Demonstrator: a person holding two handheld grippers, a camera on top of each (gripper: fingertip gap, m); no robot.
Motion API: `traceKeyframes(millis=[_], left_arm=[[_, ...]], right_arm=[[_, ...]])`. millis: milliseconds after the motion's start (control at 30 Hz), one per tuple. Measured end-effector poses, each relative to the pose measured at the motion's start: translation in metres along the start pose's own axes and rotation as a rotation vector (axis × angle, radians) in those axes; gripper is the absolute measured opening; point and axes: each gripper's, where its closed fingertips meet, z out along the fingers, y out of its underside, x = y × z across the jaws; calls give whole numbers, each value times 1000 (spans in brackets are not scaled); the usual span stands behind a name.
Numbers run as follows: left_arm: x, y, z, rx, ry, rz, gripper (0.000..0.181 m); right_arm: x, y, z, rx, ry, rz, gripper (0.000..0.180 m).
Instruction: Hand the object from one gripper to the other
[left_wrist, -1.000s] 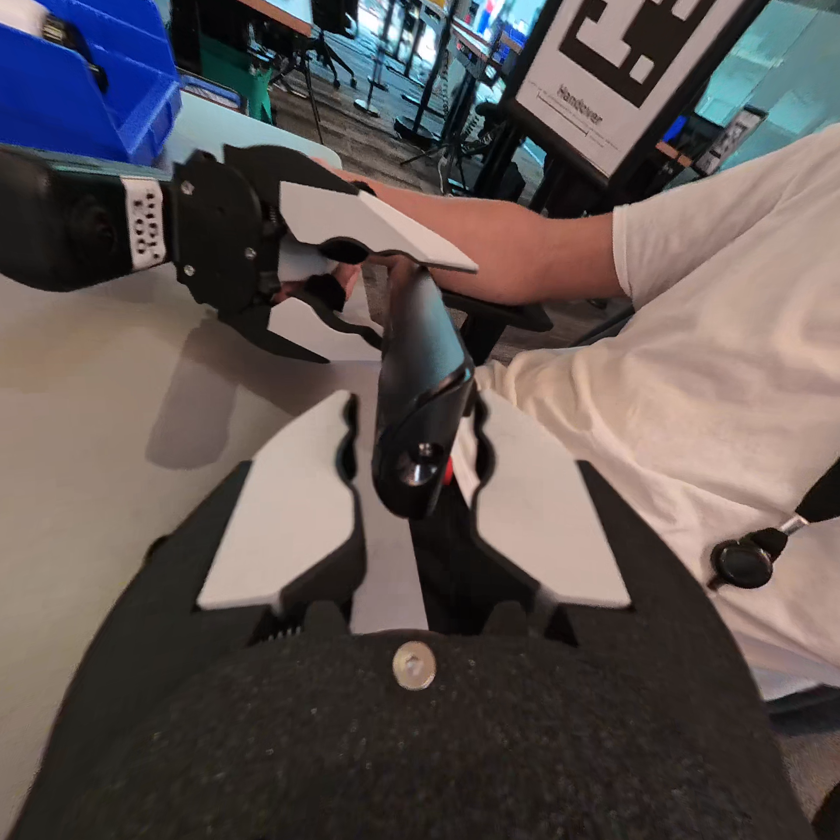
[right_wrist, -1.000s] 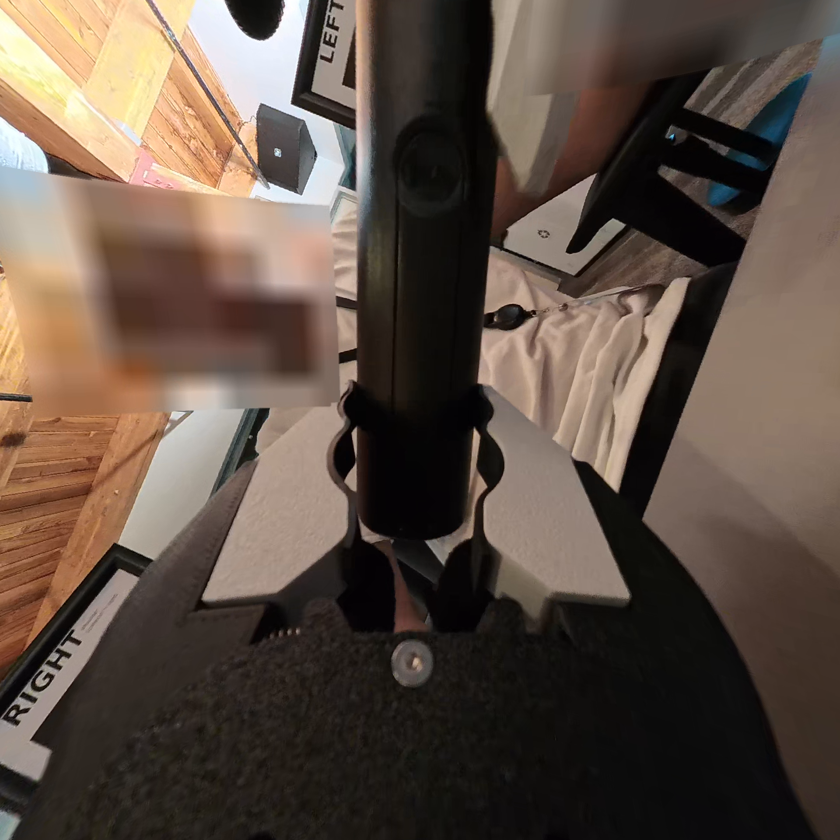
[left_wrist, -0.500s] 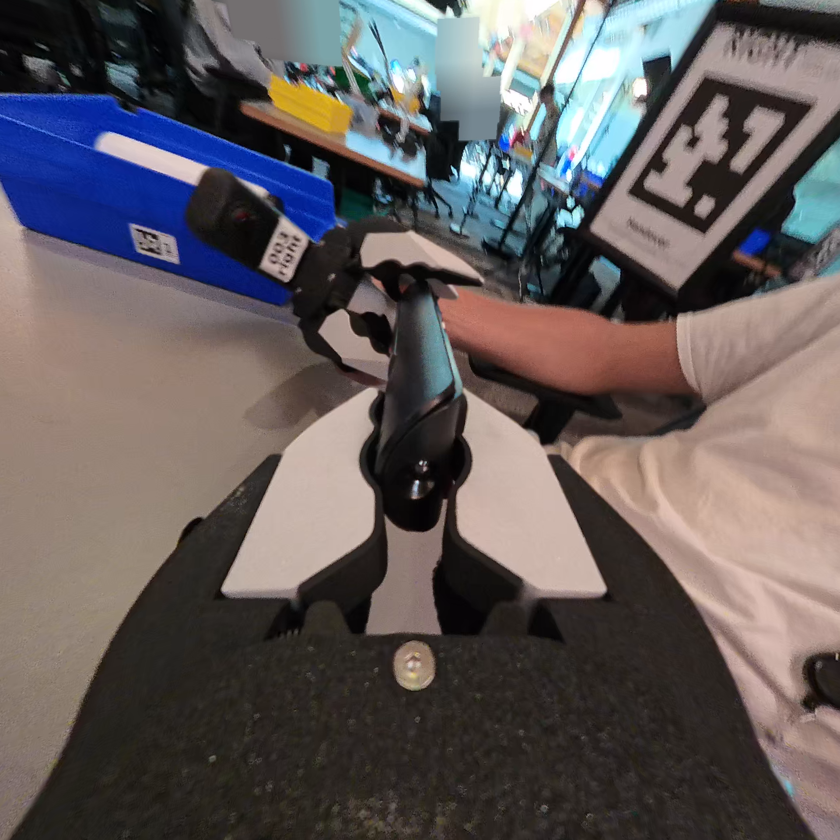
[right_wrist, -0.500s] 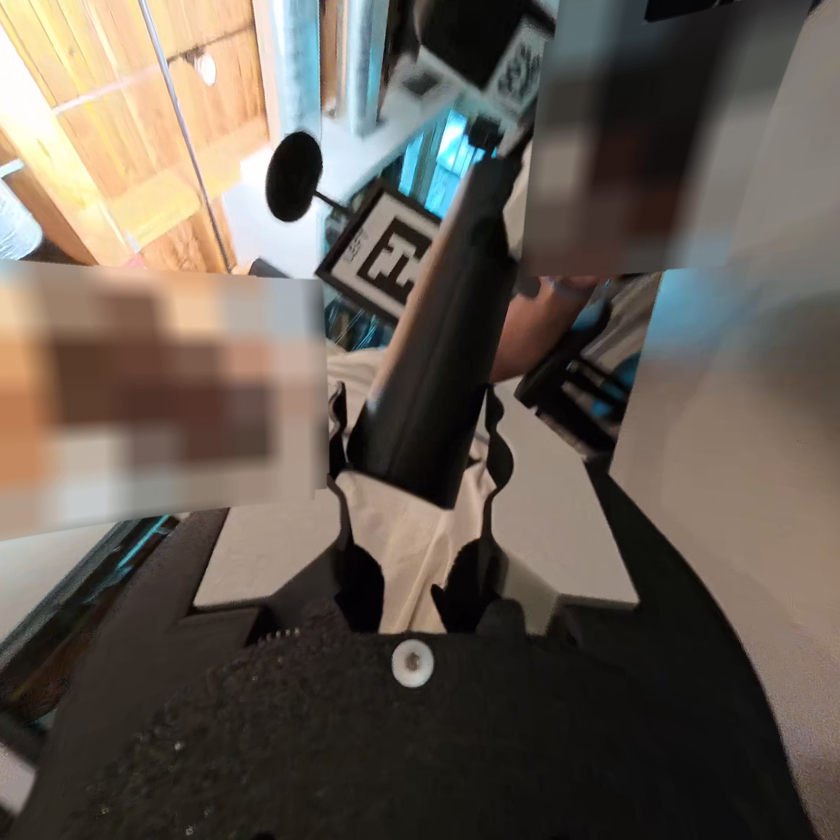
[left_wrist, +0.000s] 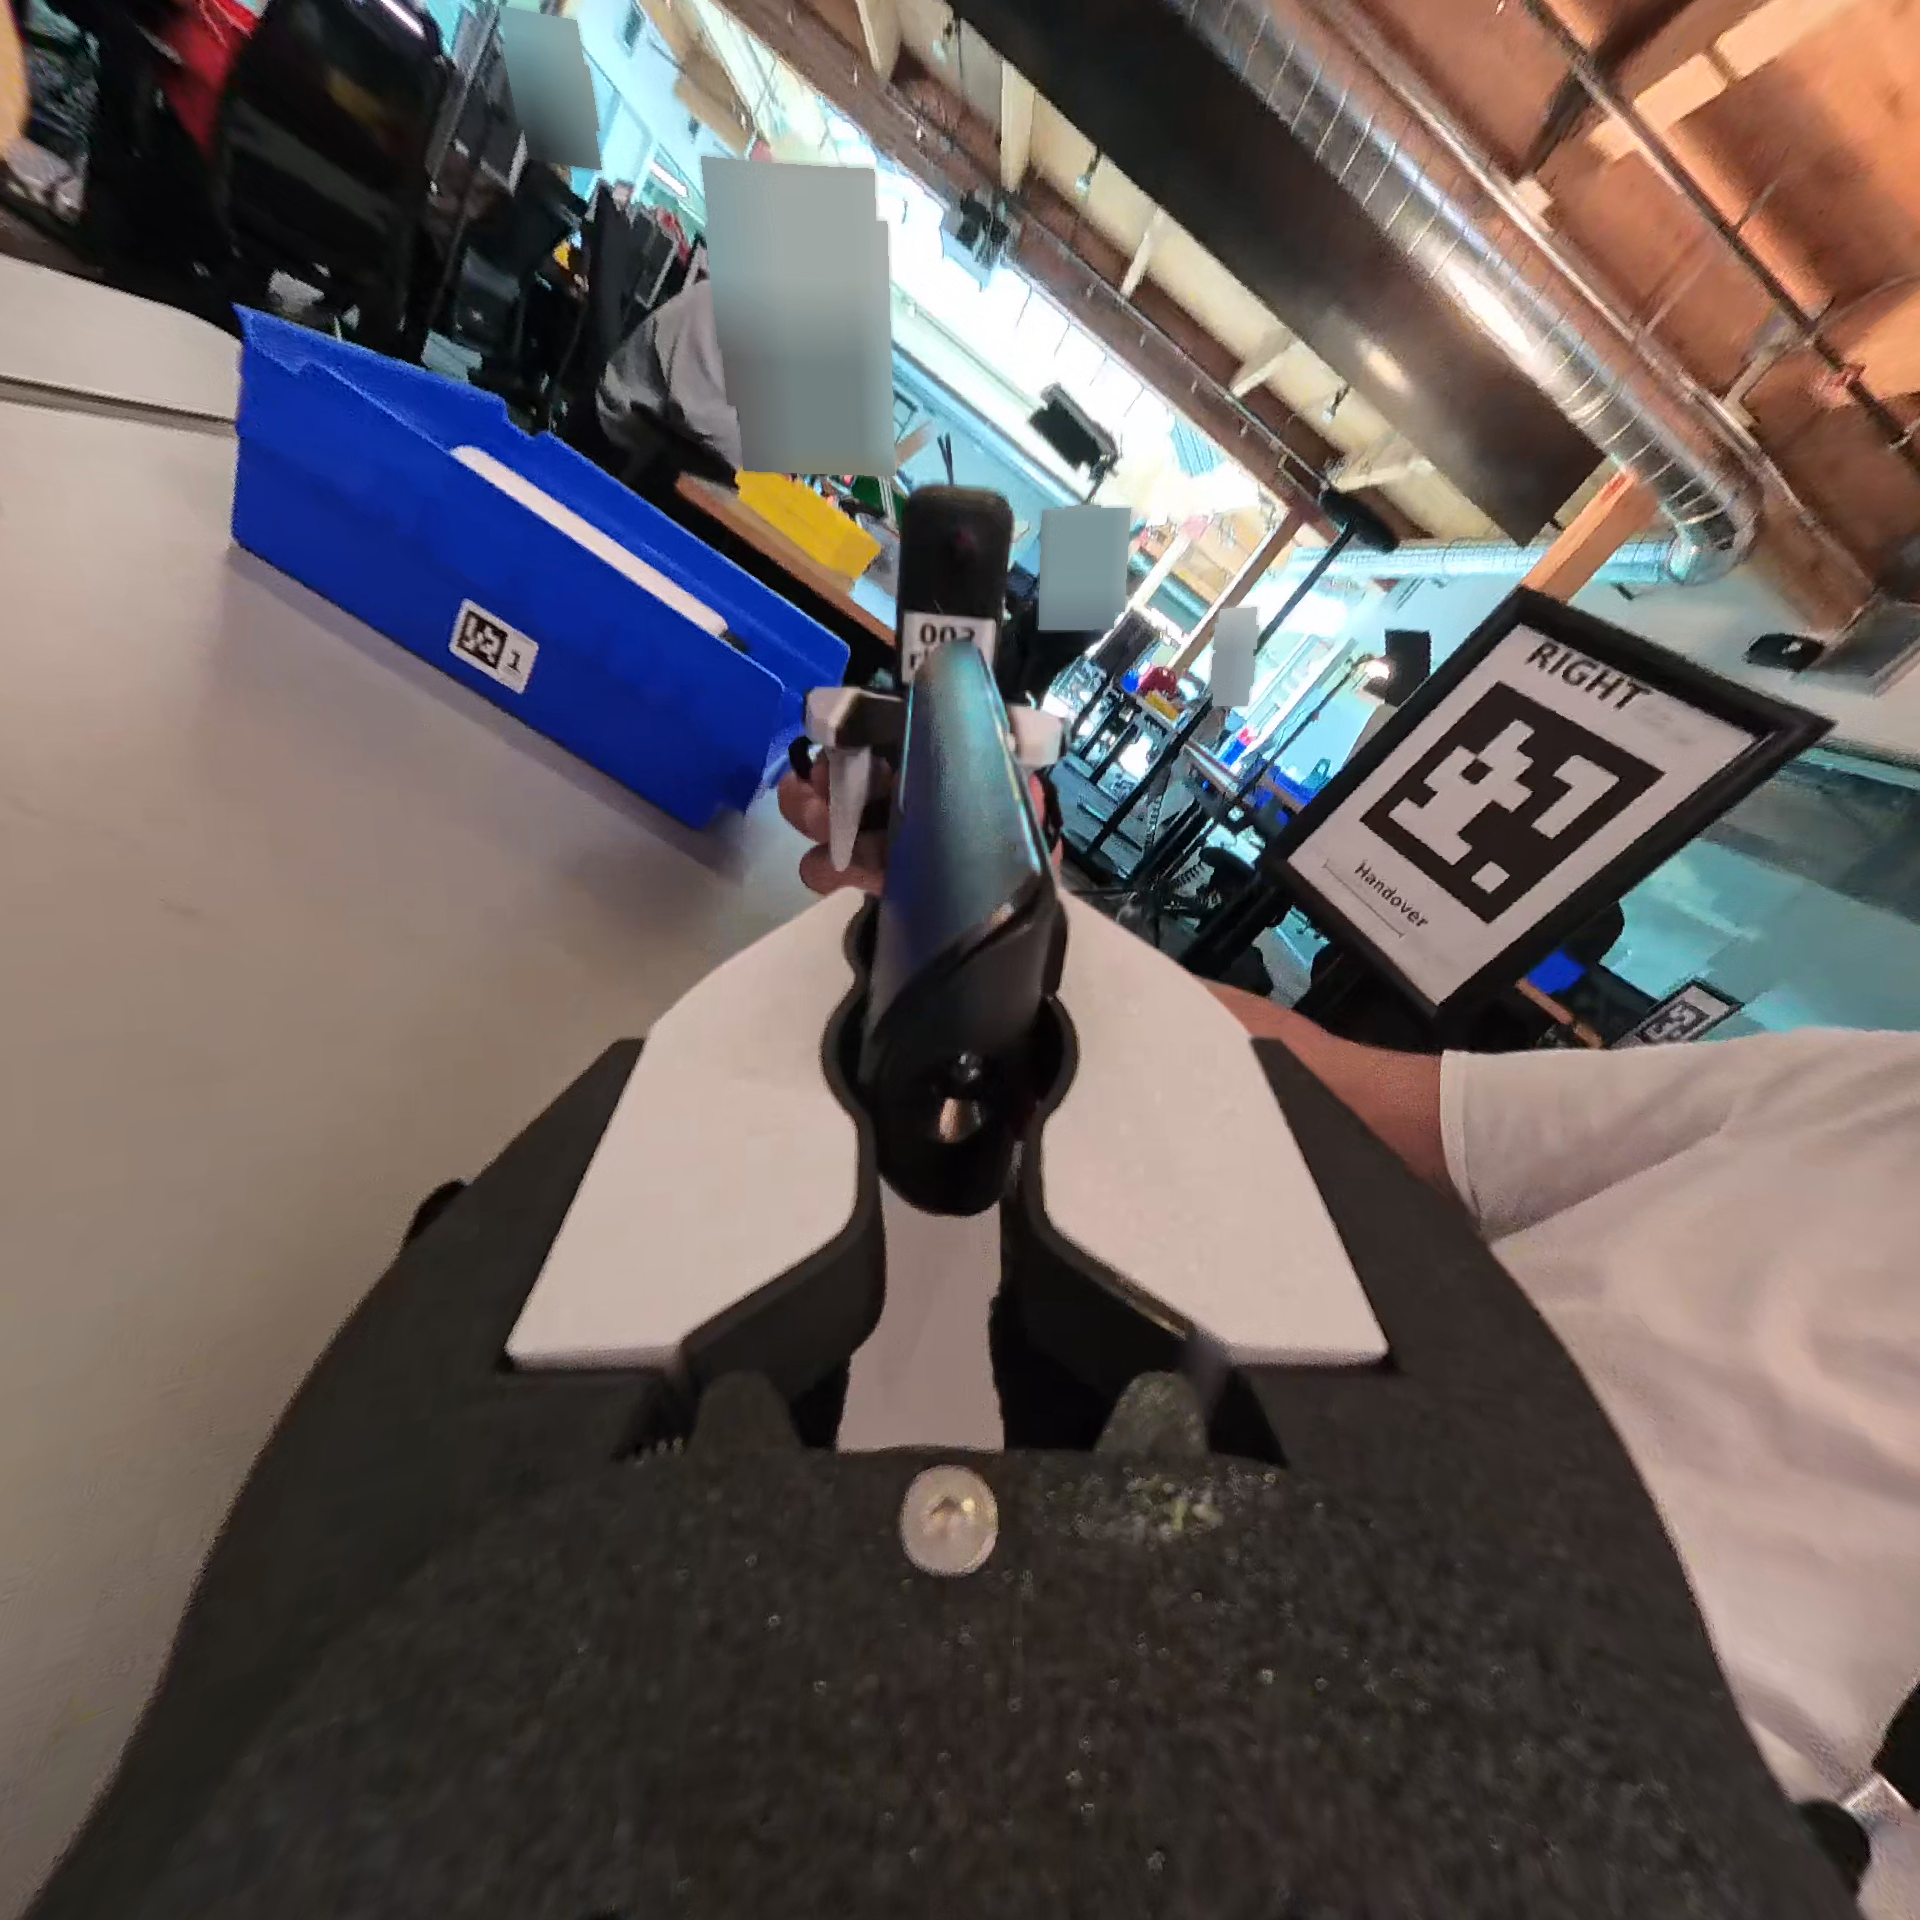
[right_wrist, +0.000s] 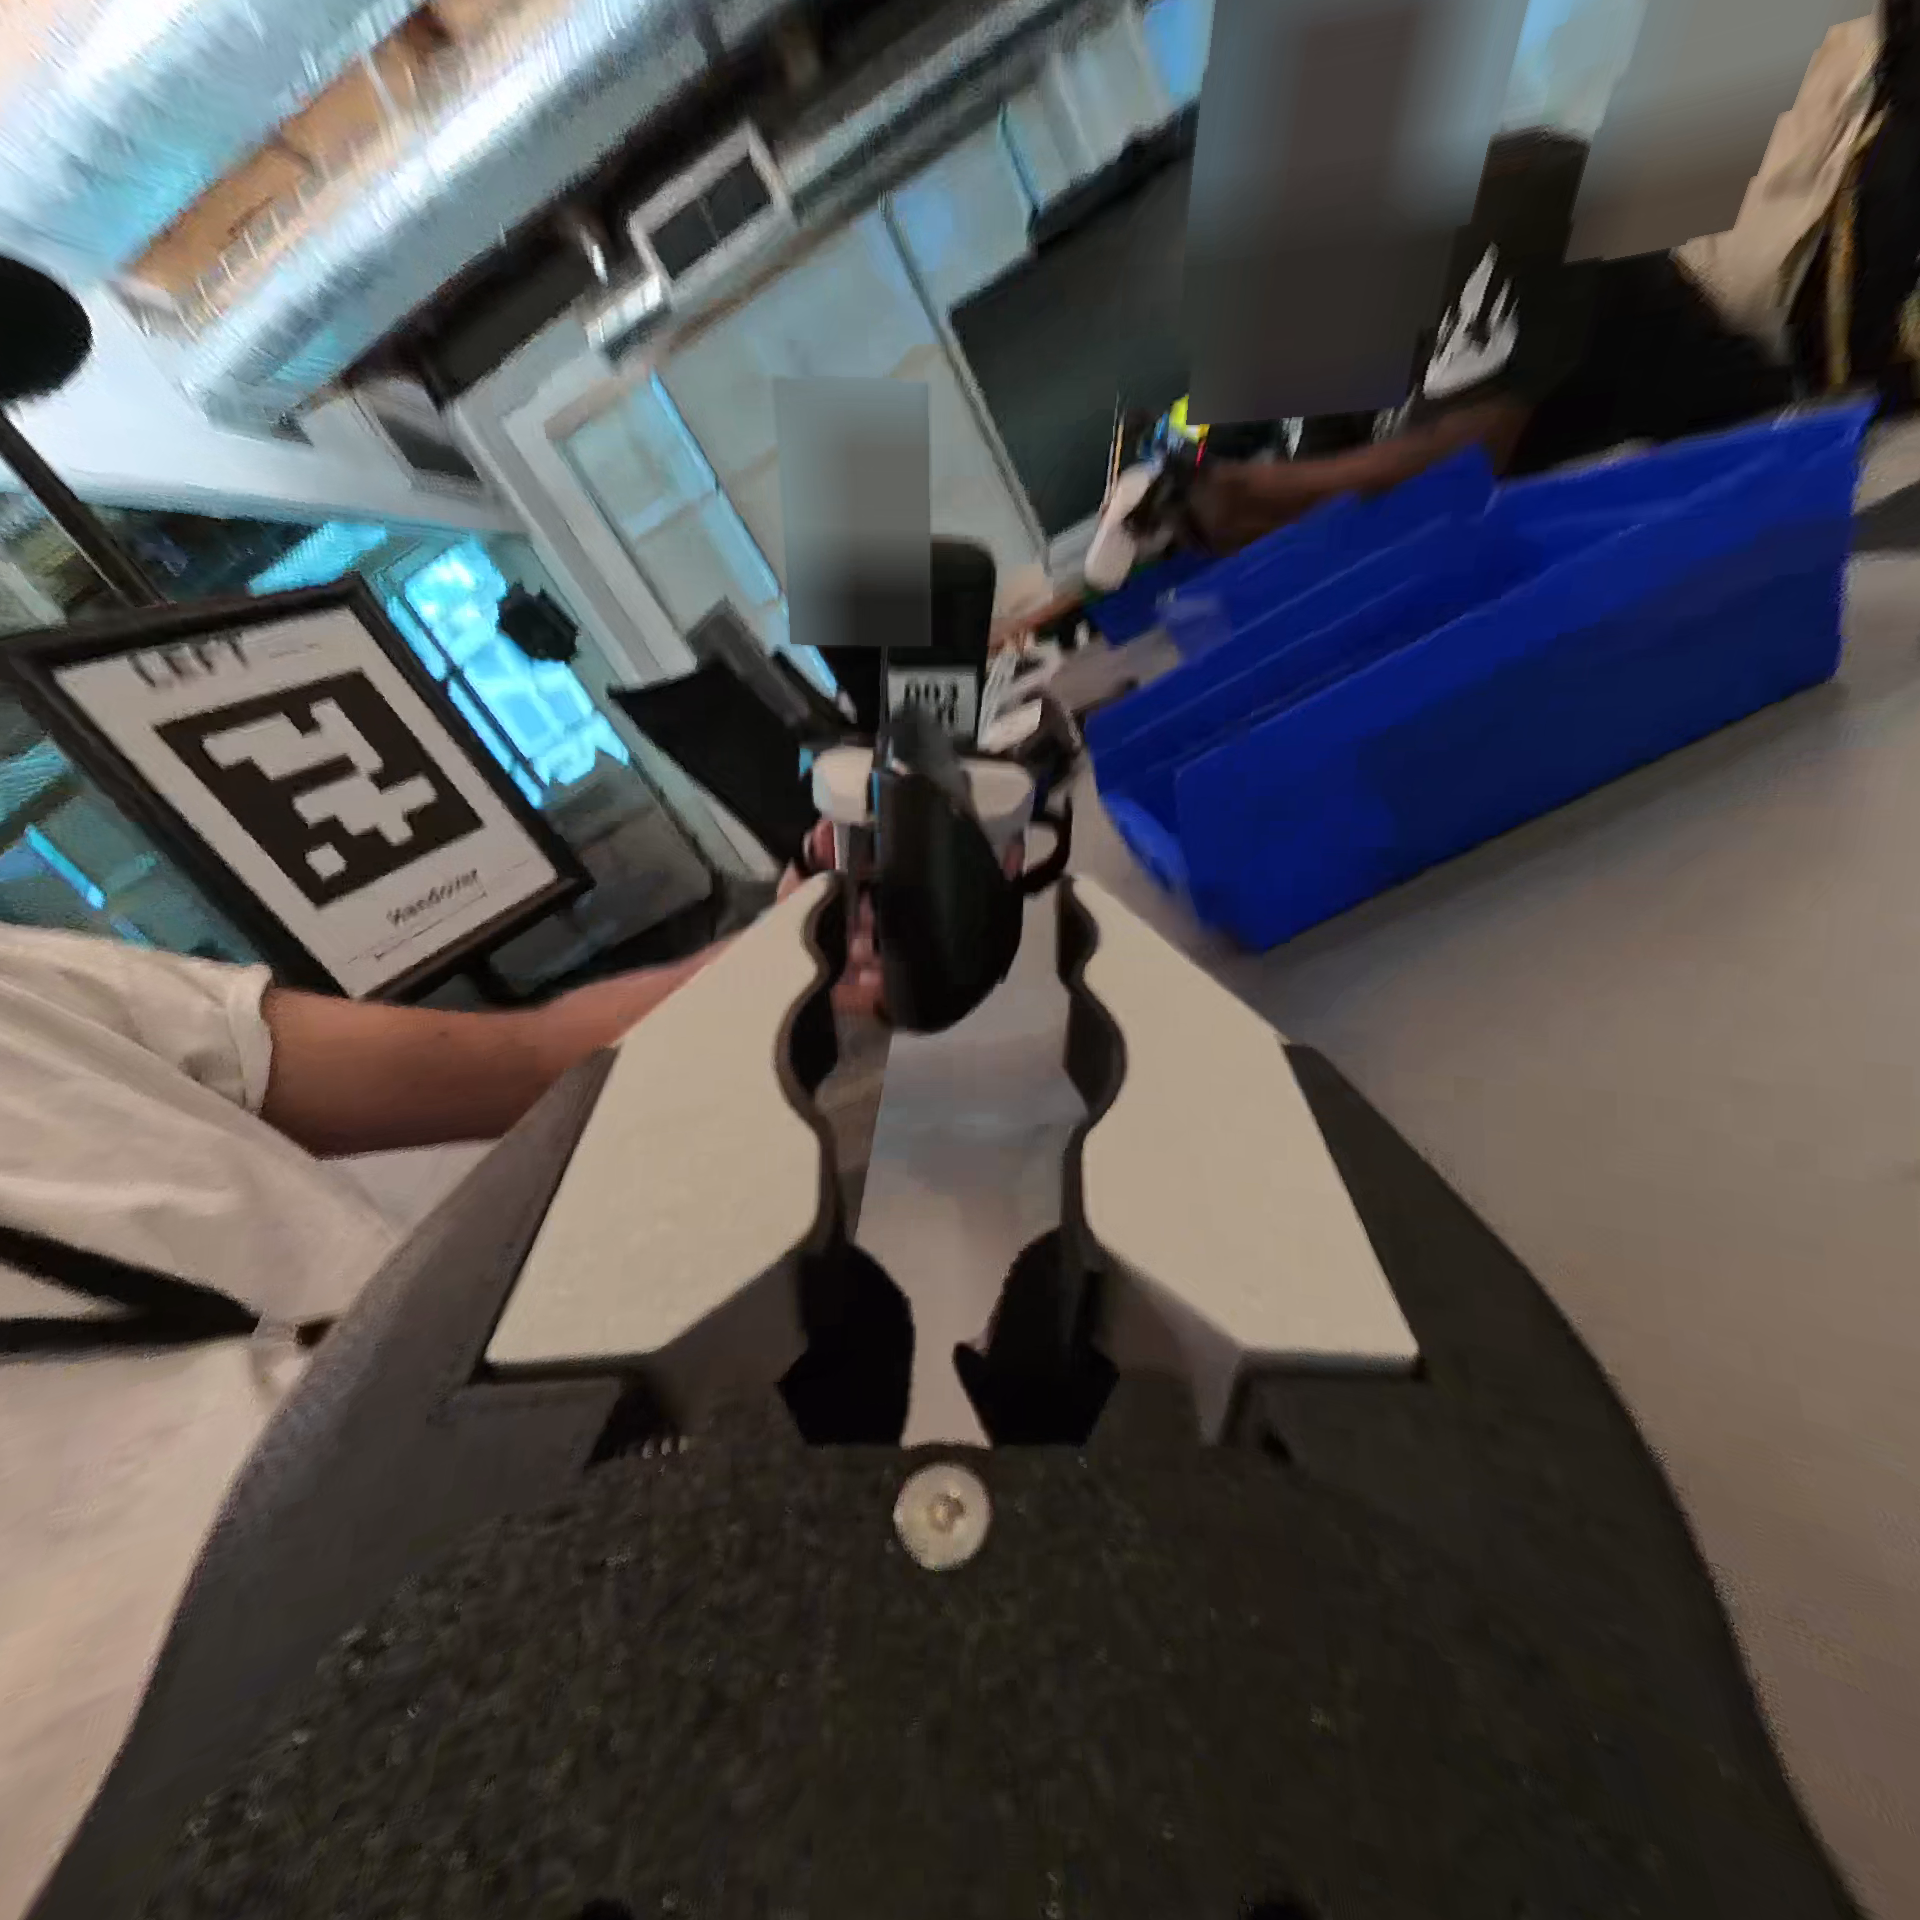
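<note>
- Left gripper (left_wrist: 951, 940): open a second ago, now clamped on black handle (left_wrist: 961, 883).
- Right gripper (right_wrist: 940, 914): formerly clamped, now parted; handle end (right_wrist: 940, 925) loose between fingertips, touching neither.

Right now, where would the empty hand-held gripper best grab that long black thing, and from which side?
Its free end, approached head-on. The left hand-held gripper clamps the other end, so the black object points lengthwise at the open right hand-held gripper, and looks narrow enough for its gap.
</note>
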Motion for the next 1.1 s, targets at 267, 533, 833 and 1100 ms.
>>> traceKeyframes(millis=[267, 533, 833, 1100], left_arm=[[-10, 9, 2, -49, -42, 40, 29], [-72, 0, -18, -239, -795, 608, 90], [-90, 37, -10, -656, -1057, 1068, 88], [-86, 58, -6, -753, -937, 1042, 58]], right_arm=[[-1, 15, 1, -146, -16, 40, 21], [52, 17, -23, -138, 224, 203, 20], [37, 43, -4, -300, 189, 219, 21], [21, 44, 2, -289, 107, 96, 24]])
